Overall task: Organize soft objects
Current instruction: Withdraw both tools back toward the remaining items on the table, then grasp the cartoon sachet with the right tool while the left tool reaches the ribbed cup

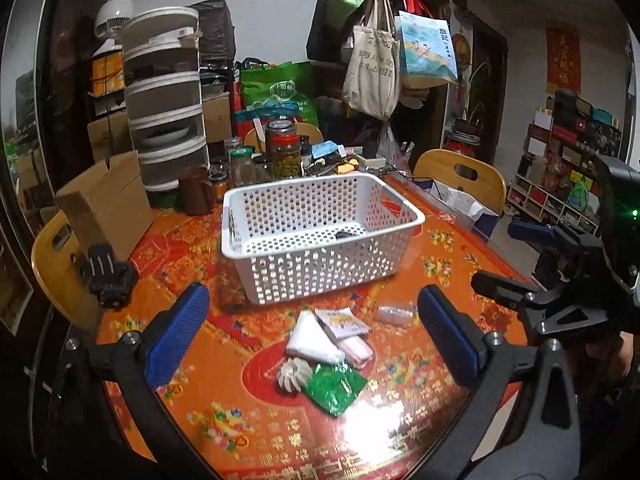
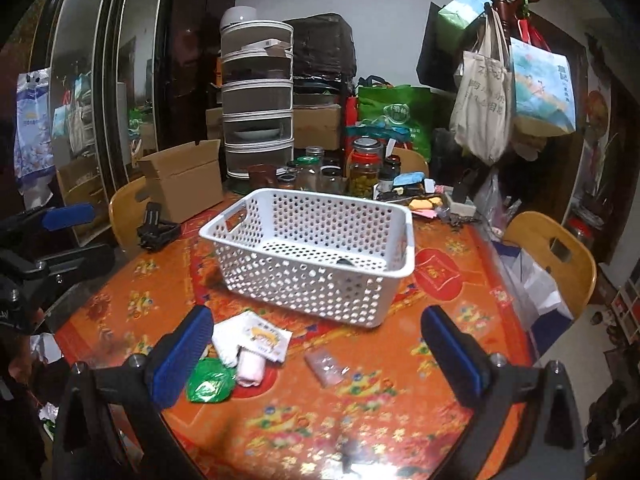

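white perforated basket [image 1: 320, 236], soft packets [image 1: 328, 348] just beside

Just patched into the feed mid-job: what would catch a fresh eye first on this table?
The white perforated plastic basket stands mid-table on the bright orange-red floral tablecloth, nearly empty but for one small dark item. In front of it lies a loose cluster of soft packets, including a shiny green foil pouch and a white folded cloth. Both grippers hover open, holding nothing.
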A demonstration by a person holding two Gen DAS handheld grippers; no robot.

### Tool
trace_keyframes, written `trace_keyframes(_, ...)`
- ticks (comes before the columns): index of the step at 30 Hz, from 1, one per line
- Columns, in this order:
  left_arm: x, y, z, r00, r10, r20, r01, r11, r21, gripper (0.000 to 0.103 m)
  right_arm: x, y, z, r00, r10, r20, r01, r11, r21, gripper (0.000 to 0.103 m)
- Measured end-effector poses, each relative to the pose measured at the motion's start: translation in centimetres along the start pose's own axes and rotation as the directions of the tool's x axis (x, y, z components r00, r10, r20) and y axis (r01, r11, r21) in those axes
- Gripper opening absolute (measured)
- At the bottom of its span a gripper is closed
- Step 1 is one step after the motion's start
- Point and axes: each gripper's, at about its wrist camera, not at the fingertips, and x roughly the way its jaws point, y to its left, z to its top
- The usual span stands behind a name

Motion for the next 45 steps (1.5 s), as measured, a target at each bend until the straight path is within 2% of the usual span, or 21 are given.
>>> trace_keyframes(8, 1.4, 2.0, -5.4, 1.000, -0.001, -0.025, -0.002, 0.997, -0.083, 0.103, 0.4, -0.2, -3.8, 1.000, 0.009, -0.006, -0.008, 0.998, 0.068, 0.103)
trace_keyframes(11, 2.2, 2.5, -7.1, 0.999, -0.010, -0.032, 0.007, 0.995, -0.098, 0.103, 0.8, -0.4, -5.8, 0.998, 0.059, -0.008, -0.058, 0.991, 0.122, 0.103)
trace_keyframes(14, 3.5, 3.3, -8.8, 0.999, 0.022, -0.047, -0.027, 0.994, -0.106, 0.103, 1.1, -0.3, -7.6, 0.995, 0.102, -0.005, -0.100, 0.983, 0.154, 0.103)
trace_keyframes(20, 7.8, 4.9, -11.7, 0.992, -0.014, -0.126, -0.009, 0.984, -0.177, 0.103, 4.3, 1.2, -9.3, 0.983, 0.172, -0.065, -0.160, 0.974, 0.163, 0.086)
trace_keyframes(22, 9.0, 4.9, -12.4, 0.989, -0.015, -0.147, -0.011, 0.985, -0.170, 0.102, 5.8, 1.7, -9.6, 0.977, 0.189, -0.095, -0.172, 0.972, 0.163, 0.075)
trace_keyframes(30, 12.3, 5.2, -13.2, 0.983, -0.031, -0.179, -0.001, 0.985, -0.172, 0.096, 9.8, 3.0, -10.0, 0.964, 0.213, -0.159, -0.187, 0.968, 0.166, 0.064)
trace_keyframes(37, 14.6, 5.6, -13.3, 0.976, -0.050, -0.210, 0.011, 0.983, -0.181, 0.080, 12.8, 4.1, -7.7, 0.963, 0.200, -0.179, -0.182, 0.977, 0.114, 0.064)
trace_keyframes(45, 15.6, 5.4, -13.4, 0.973, -0.058, -0.224, 0.019, 0.985, -0.169, 0.073, 16.4, 5.4, -5.6, 0.959, 0.184, -0.215, -0.174, 0.983, 0.065, 0.064)
